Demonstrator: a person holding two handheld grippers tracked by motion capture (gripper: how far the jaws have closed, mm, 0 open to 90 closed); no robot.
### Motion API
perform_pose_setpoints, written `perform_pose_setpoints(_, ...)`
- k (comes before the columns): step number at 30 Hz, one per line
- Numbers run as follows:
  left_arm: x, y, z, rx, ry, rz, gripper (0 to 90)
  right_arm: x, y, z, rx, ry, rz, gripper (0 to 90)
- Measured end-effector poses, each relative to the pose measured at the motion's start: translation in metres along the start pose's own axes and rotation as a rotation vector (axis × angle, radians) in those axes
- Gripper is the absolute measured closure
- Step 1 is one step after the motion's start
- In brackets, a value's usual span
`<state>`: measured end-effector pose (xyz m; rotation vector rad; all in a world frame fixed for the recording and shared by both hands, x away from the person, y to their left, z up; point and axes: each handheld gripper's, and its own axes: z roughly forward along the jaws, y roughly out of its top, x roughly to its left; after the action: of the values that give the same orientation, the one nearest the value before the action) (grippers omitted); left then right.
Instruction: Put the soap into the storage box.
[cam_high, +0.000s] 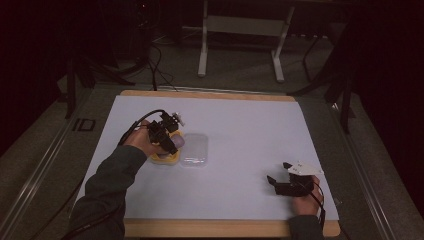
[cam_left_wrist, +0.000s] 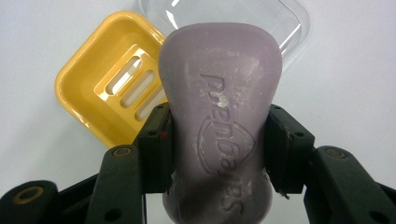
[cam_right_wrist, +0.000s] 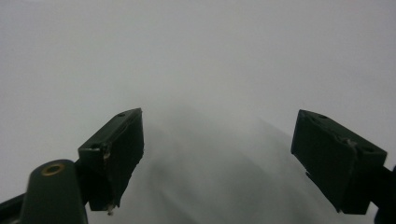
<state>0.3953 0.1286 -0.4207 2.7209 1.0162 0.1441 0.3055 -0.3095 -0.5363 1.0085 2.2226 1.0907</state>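
I am working over a big white sheet (cam_high: 240, 150) that covers the wooden table (cam_high: 210, 227). On it sits a clear plastic lid (cam_left_wrist: 261, 18), and touching its side is a yellow soap dish (cam_left_wrist: 88, 79) with three long slots in the bottom. My left gripper (cam_left_wrist: 219, 144) is squeezing a purple soap bar (cam_left_wrist: 219, 93) at its thin middle, one jaw on each side, and it holds the bar up above the dish, near the edge by the lid. I think my job now is to put the soap into the dish. To do it well, I should move the bar over the middle of the dish, turn it so its long side runs along the dish's long side, go down slowly until it rests on the slots, and only then let go. Soap is slippery, so I should not squeeze harder or jerk. My right gripper (cam_high: 290, 182) waits well apart on the sheet, with its jaws spread wide and nothing between them. The bar has letters pressed into it, upside down from here. They are worn and I cannot read the name for sure.
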Motion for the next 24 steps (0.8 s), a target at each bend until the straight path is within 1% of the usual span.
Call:
perform_pose_setpoints(1,0.0,0.0,0.001,-0.004,-0.002,-0.007,50.0,0.0,0.0,0.0,0.0,0.0,0.0,16.8)
perform_pose_setpoints(3,0.001,0.0,0.001,0.0,-0.001,-0.006,49.9,0.0,0.0,0.0,0.0,-0.001,0.0,16.9)
perform_pose_setpoints(4,0.004,0.0,0.002,-0.005,-0.004,-0.021,50.0,0.0,0.0,0.0,0.0,-0.002,-0.002,16.8)
perform_pose_setpoints(6,0.006,0.0,0.004,-0.009,-0.002,-0.036,50.0,0.0,0.0,0.0,0.001,-0.003,-0.003,16.8)
perform_pose_setpoints(7,0.006,0.0,0.004,-0.009,-0.002,-0.036,50.0,0.0,0.0,0.0,0.001,-0.003,-0.003,16.8)
perform_pose_setpoints(17,0.018,0.0,0.013,-0.009,-0.007,-0.084,50.0,0.001,0.0,0.0,0.001,-0.003,-0.003,16.9)
perform_pose_setpoints(24,0.022,0.002,0.018,-0.014,-0.013,-0.113,50.0,0.0,0.0,0.0,0.001,-0.002,-0.003,16.9)
